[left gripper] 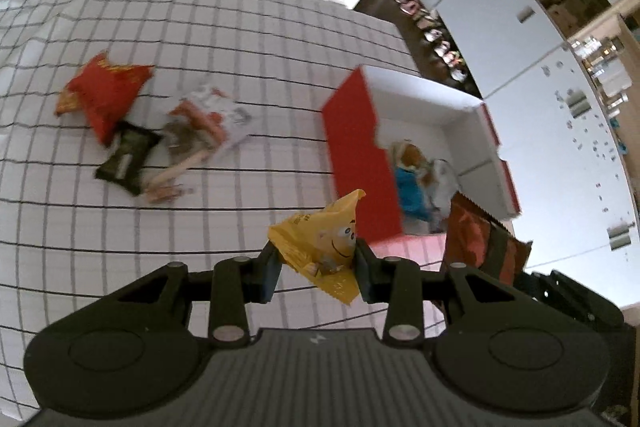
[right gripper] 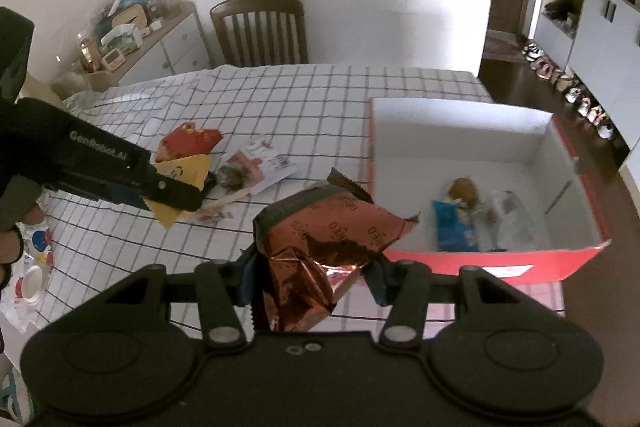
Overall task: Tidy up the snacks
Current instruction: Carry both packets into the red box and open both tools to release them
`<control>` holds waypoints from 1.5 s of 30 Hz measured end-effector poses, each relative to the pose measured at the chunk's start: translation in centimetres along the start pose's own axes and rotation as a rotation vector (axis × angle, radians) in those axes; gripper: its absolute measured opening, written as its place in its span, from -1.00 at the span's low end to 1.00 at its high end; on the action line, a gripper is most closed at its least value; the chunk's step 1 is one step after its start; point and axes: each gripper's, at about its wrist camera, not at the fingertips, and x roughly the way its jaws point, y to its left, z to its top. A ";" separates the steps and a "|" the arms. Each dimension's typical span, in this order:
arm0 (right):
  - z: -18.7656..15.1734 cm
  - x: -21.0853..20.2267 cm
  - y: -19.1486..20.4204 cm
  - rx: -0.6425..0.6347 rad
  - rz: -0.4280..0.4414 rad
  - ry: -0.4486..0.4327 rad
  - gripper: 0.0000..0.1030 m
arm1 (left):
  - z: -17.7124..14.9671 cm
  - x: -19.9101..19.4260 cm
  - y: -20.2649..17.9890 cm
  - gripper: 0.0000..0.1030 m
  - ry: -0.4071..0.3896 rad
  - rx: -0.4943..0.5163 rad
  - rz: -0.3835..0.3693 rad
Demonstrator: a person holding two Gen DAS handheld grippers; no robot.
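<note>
My left gripper (left gripper: 316,263) pinches a yellow snack packet (left gripper: 324,247) between its fingers. My right gripper (right gripper: 312,279) is closed on a copper Oreo packet (right gripper: 320,251). The red box (right gripper: 576,259) sits just ahead and right of the right gripper, with a blue packet (right gripper: 454,227) inside. Ahead and left of my left gripper, a red chip bag (left gripper: 104,95) lies on the checked tablecloth (left gripper: 240,47).

On the checked tablecloth (right gripper: 304,99), the red cardboard box with white inside (right gripper: 560,259) sits right of a loose pile of snack packets (right gripper: 240,171). In the box lie a blue packet (right gripper: 454,227) and, beside it, what may be a clear wrapper (right gripper: 512,219). A wooden chair (right gripper: 260,27) stands behind the table.
</note>
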 end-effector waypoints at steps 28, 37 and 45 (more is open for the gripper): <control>1.5 0.1 -17.2 0.032 -0.111 -0.019 -0.01 | 2.4 10.3 -16.7 -0.27 0.004 0.098 0.061; 2.1 3.2 -20.0 0.018 -0.117 0.007 0.00 | 4.7 14.6 -17.9 -0.27 0.004 0.082 0.131; 2.7 6.6 -20.2 -0.003 -0.091 0.050 0.00 | 6.8 18.5 -17.6 -0.27 0.006 0.071 0.200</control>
